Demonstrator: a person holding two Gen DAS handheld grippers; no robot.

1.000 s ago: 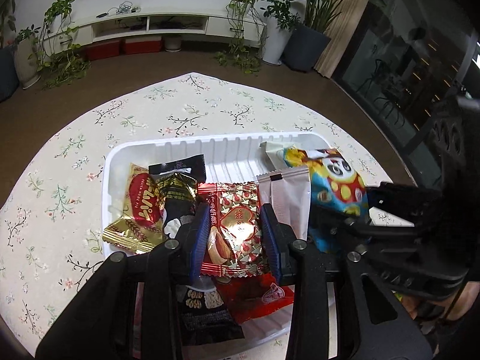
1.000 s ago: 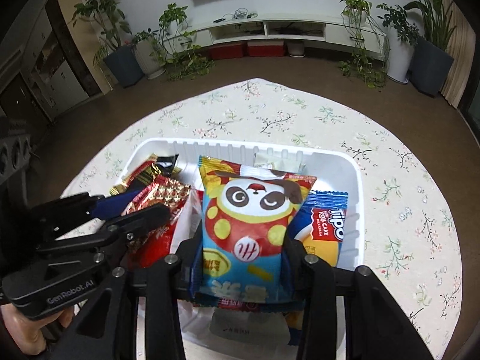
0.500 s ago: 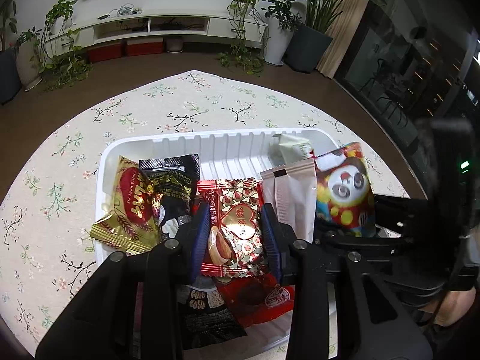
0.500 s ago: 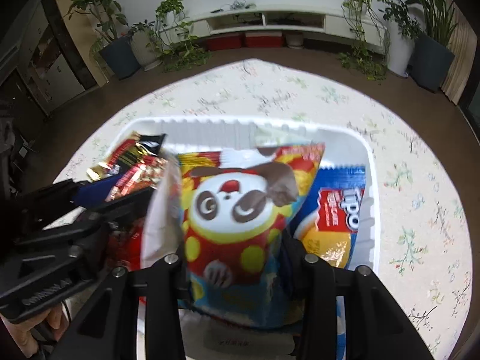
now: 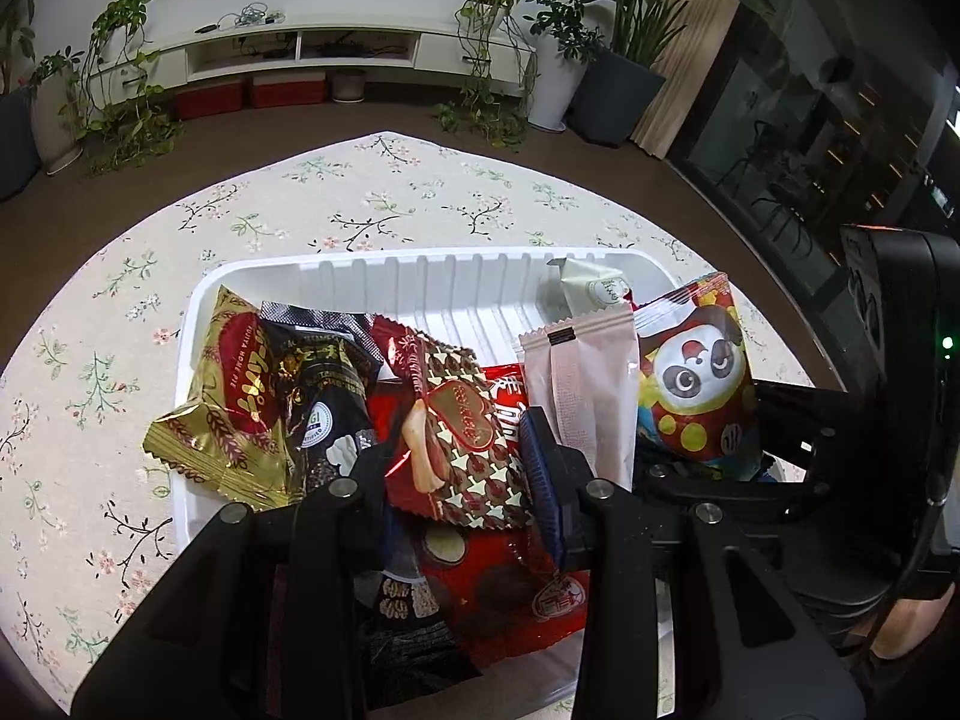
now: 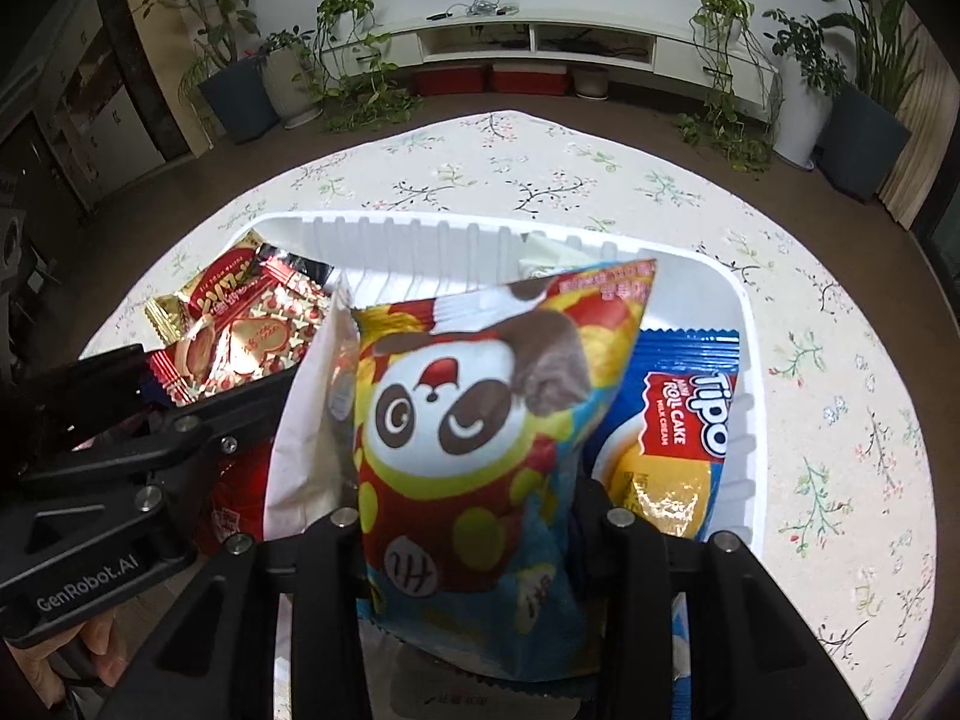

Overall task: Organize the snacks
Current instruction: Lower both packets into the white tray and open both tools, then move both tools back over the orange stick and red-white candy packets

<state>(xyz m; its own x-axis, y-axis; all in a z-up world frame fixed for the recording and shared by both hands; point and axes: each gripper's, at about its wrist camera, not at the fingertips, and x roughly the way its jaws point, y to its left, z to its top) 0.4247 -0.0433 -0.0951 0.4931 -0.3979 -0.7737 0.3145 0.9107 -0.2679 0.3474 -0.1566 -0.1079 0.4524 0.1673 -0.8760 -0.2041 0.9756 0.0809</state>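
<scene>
Tray [image 6: 741, 324]: white, ribbed walls, centre of the floral tablecloth [image 6: 840, 276]; holds every snack in view.
Panda bag [image 6: 474, 420]: upright, clamped at its lower sides by the right gripper [image 6: 468, 516]; tray centre in the right view, 3 o'clock side of the tray in the left view.
Heart pack [image 5: 462, 438]: red-brown, heart label, pinched between the pads of the left gripper [image 5: 456, 468]; stands at tray centre in the left view.
Pink pack [image 5: 585, 384]: upright between heart pack and panda bag, touching both.
Gold pack [image 5: 234, 408]: 9 o'clock edge of tray, corner hanging over the rim.
Black pack [image 5: 327, 390]: between gold pack and heart pack.
Blue pack [image 6: 678, 420]: flat at the 3 o'clock wall in the right view.
Pale pack [image 5: 591, 294]: 1 o'clock corner in the left view.
Progress: snacks all in tray and several stood in a row; judged well along. Left: seat the two held packs, stand the flat ones.
Writing: "Tipo ROLL CAKE MILK CREAM" on blue pack; "HOME PIE" on gold pack; "GenRobot.AI" on left gripper body.
</scene>
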